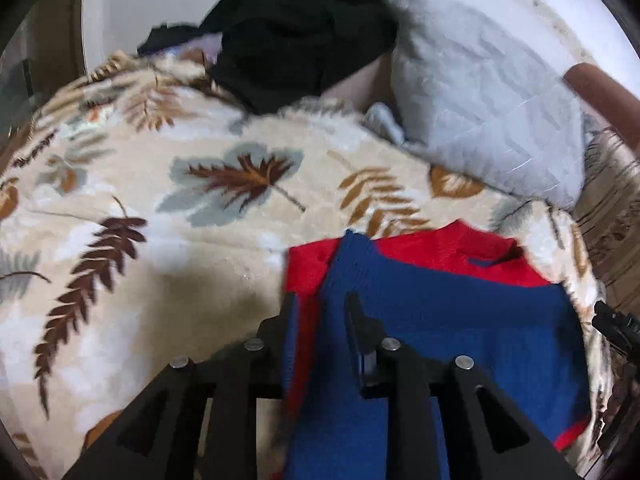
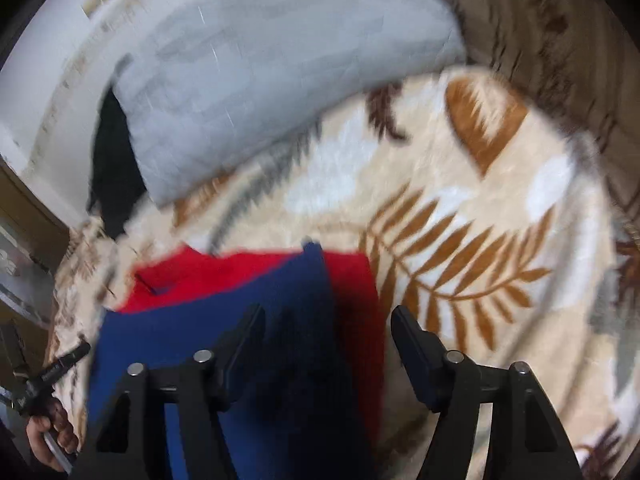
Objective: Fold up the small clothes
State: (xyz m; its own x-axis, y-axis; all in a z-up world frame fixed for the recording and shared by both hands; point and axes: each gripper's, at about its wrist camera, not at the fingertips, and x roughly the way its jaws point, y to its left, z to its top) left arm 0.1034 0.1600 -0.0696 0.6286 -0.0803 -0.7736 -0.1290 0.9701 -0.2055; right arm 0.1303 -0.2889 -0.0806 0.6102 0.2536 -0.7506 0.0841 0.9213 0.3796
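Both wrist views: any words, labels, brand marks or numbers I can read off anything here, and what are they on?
None can be read.
Other gripper's handle, at the right wrist view's lower left: a small pale marking, too blurred to read.
Red and blue garment: no label or print shows.
Leaf-patterned blanket, grey pillow, black clothing: no text.
Wall: pale patches only, no lettering.

Soft, even indoor light falls on a leaf-print blanket [image 1: 224, 184], with a faint shadow beside the red-and-blue garment [image 1: 420, 304]. Both fisheye views curve sharply into black corners. Motion blur smears the right wrist view heavily, softening the grey pillow [image 2: 256, 72].
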